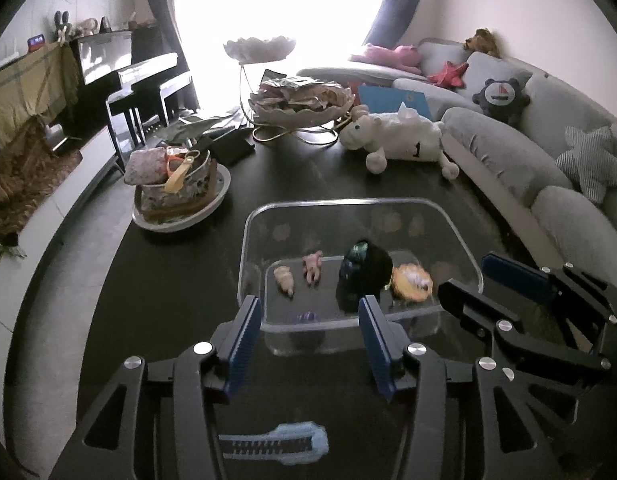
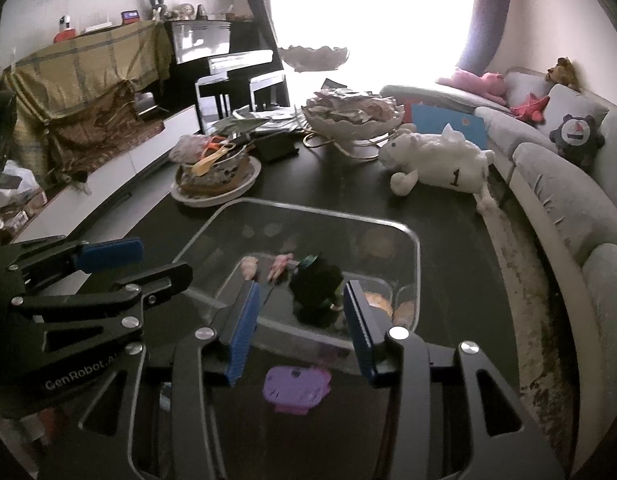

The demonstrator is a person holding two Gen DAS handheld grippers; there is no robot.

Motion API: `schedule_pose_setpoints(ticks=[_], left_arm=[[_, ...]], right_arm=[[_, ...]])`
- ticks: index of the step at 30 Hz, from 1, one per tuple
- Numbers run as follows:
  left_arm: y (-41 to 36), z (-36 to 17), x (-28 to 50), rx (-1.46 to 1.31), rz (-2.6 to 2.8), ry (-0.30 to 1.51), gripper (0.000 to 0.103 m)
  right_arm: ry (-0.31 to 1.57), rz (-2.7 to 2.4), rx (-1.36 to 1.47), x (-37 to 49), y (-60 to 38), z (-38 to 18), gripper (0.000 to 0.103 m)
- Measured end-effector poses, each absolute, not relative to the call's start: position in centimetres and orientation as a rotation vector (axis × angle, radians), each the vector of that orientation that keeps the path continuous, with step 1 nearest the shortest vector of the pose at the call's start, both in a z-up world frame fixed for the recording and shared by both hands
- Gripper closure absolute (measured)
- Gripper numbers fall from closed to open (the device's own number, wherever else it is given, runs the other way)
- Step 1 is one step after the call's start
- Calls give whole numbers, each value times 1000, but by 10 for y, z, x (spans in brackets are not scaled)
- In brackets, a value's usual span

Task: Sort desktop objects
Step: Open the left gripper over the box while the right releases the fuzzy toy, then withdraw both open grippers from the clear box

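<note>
**Hovering over the bin, both grippers empty**

Holding my left gripper (image 1: 310, 336) and right gripper (image 2: 298, 330) side by side at the near edge of the clear bin (image 1: 348, 204) on the dark table (image 1: 308, 172), I see both jaws part open, nothing between the pads. Inside the bin lie a black toy (image 1: 364, 276), a pink figure (image 1: 312, 266), a beige figure (image 1: 284, 278) and an orange toy (image 1: 412, 282). A purple piece (image 2: 296, 390) and a blue clip (image 1: 276, 442) lie on the table below my grippers.

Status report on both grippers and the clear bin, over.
Left gripper open, empty; right gripper open, empty. Clear bin holds small toys and a dark object. Blue comb-like item and purple item lie outside, near side. Path unobstructed.
</note>
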State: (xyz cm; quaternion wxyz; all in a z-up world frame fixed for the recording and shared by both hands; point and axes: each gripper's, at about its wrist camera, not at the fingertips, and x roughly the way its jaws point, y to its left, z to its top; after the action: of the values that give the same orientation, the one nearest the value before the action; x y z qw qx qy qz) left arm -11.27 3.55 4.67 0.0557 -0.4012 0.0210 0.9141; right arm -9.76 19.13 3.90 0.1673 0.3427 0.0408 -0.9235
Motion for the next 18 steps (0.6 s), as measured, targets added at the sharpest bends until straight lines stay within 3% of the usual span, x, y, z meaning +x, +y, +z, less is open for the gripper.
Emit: schedule_pose_setpoints(ticks=[8, 18], left_arm=[[33, 38, -71, -1221, 2803, 97, 56], [21, 15, -24, -1285, 2801, 2, 56]], right_arm=[[108, -2591, 1003, -59, 188, 26, 62], [9, -2518, 1062, -23, 190, -1, 62]])
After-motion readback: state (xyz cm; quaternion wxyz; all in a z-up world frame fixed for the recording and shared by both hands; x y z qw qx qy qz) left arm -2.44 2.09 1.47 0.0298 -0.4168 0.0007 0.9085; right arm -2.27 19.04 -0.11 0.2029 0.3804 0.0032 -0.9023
